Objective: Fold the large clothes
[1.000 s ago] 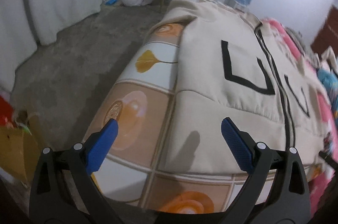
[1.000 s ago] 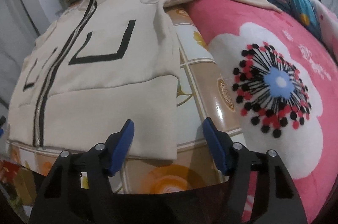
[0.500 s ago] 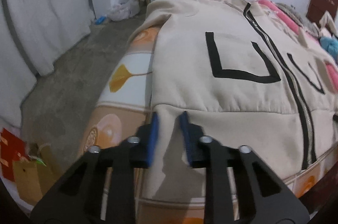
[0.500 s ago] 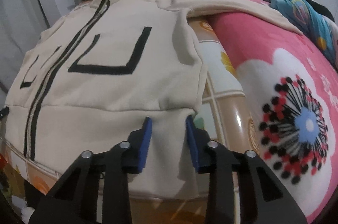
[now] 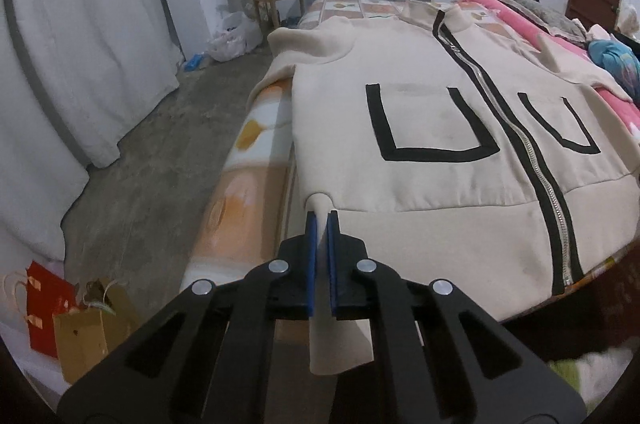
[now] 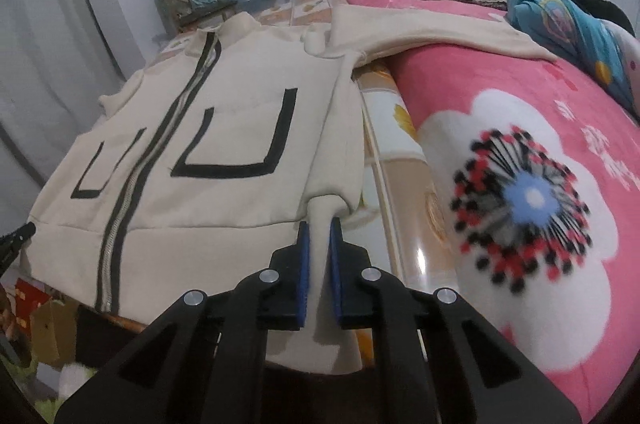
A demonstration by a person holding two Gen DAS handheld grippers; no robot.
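Left wrist view: left gripper [image 5: 322,220] pinched tight on the hem corner of the cream jacket [image 5: 440,128], spread zip-up across the bed [image 5: 256,128], collar toward 12 o'clock.

Right wrist view: right gripper [image 6: 318,228] clamped on the opposite hem corner, pink blanket [image 6: 520,128] at 3 o'clock. Best lifted evenly, both corners level, hem carried toward the collar.

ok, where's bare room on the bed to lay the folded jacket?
Free: tiled sheet strip between jacket and pink blanket, and the pink blanket's flower patch. Crowded: far right by blue bundle, and where the sleeve drapes.
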